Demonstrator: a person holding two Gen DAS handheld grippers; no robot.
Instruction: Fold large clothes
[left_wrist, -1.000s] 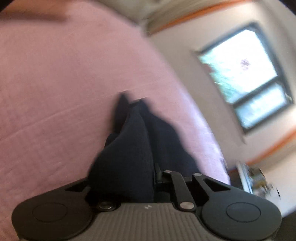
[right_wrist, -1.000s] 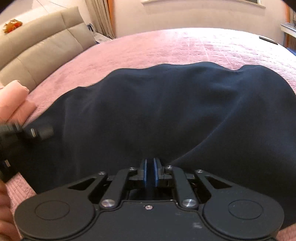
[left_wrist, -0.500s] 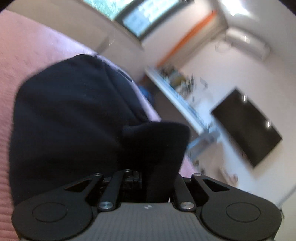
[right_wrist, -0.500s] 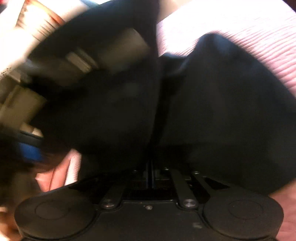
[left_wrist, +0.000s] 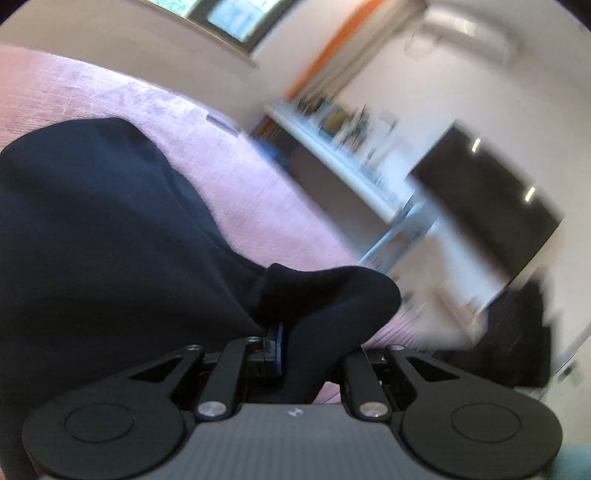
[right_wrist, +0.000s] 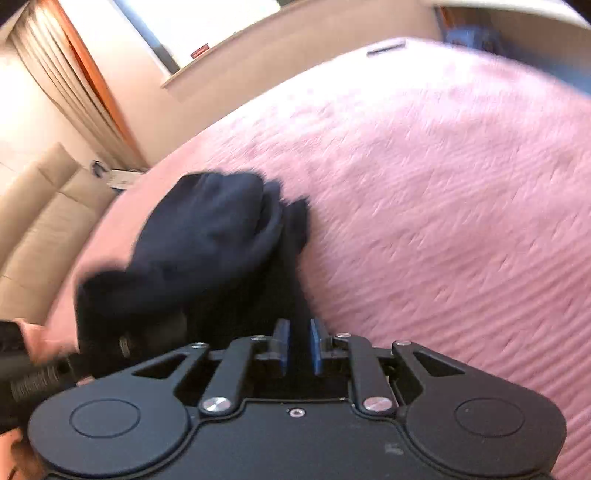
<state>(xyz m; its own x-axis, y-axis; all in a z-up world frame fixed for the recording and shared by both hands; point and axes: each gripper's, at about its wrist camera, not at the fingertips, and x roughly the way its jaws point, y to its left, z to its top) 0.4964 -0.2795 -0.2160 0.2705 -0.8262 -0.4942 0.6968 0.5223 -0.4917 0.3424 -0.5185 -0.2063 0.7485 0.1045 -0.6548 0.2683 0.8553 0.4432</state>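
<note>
A: Item one, garment (left_wrist: 103, 236)?
B: Dark navy, bunched on the pink bedspread (left_wrist: 258, 206). In the right wrist view it lies as a heap (right_wrist: 207, 240) left of centre, with open bedspread (right_wrist: 443, 184) to its right.

A: Left gripper (left_wrist: 291, 354)?
B: Jaws clamped on a fold of the garment; cloth rises between the fingers and hides the right pad. One blue pad (left_wrist: 279, 345) shows against the fabric.

A: Right gripper (right_wrist: 299, 347)?
B: Jaws slightly apart, a narrow gap between two blue pads (right_wrist: 282, 345). Nothing is held between them; dark cloth lies just beyond the tips.

A: Surroundings?
B: Desk (left_wrist: 332, 158), dark screen (left_wrist: 487, 199), beige headboard (right_wrist: 40, 218), curtain (right_wrist: 70, 77). All blurred.
</note>
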